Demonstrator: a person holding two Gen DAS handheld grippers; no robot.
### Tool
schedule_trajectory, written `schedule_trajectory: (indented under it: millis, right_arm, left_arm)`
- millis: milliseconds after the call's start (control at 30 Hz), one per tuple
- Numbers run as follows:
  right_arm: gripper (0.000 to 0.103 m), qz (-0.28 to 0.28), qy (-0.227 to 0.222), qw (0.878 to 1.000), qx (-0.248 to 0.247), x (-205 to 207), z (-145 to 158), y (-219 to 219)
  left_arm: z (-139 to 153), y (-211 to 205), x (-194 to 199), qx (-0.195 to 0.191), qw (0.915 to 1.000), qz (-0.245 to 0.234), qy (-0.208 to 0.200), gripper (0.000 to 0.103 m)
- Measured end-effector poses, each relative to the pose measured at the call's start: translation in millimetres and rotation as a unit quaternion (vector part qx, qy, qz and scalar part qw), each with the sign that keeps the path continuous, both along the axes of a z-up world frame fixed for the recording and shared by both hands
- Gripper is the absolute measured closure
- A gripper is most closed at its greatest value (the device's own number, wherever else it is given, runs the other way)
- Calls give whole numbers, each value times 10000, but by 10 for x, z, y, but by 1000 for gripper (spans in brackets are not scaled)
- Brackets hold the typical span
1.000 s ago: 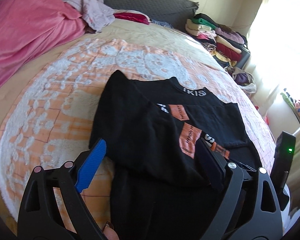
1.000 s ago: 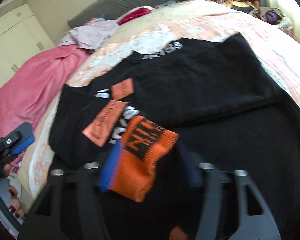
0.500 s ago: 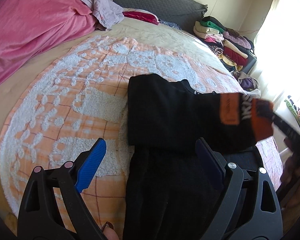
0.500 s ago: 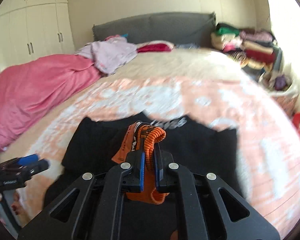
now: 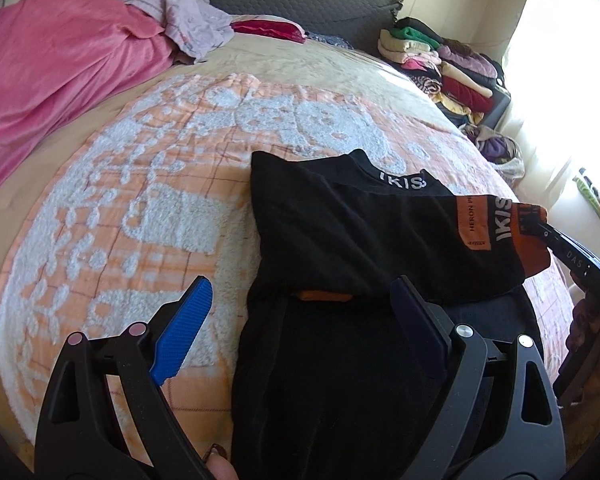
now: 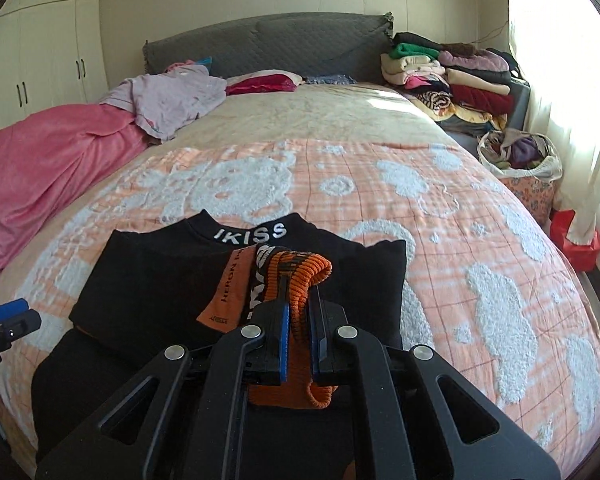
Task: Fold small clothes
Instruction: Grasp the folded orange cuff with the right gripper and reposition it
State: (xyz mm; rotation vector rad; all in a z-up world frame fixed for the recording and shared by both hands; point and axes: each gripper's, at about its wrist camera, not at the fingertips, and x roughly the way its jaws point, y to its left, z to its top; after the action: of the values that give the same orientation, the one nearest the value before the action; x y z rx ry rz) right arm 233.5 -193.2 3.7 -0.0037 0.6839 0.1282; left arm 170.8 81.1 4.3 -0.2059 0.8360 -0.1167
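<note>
The right hand-held gripper [image 6: 298, 336] clamps the black knitted sweater's [image 6: 156, 280] orange ribbed cuff [image 6: 300, 276], the sleeve stretched across the picture's middle; the left hand-held gripper [image 5: 300, 320] gapes empty at lower left.

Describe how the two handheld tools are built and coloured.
Both are black plastic frames with triangular cut-outs and round silver or pinkish pivot bolts. The left tool carries ribbed bright-blue pads. The right tool has blue-edged pads; its side bears white lettering.

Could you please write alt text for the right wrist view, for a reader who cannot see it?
The right hand-held gripper is shut on the orange ribbed cuff of a black sweater lying on an orange and white blanket on a bed. Behind are a pink cover, a grey headboard and stacked folded clothes.
</note>
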Motion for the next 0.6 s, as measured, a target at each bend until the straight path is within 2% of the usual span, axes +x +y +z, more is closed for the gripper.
schedule_trajectory:
  millis: [100,300,400,467,600]
  right_arm:
    - [84,-189,-21,9998,-97,-8,-34,-59]
    - [73,-388,90,9992,-69,-95,-130,-234]
    - [72,-371,134,9992,-34,-141,-168,-249]
    - [72,-326,188,9993,-31,-161,-200,-225]
    - [72,-77,290,9995,-43,-168,-255,-63]
  left_arm:
    - [12,-106,66,106,9999,-94,-15,19]
    - [22,-325,208,335,9990,-292,-64,21]
    - [15,-428,308,367,9984,-438,-36,37]
    - [-10,-504,386,379,9979,-528,44,56]
    - [-76,-646,571,424,9963,-724,167,59]
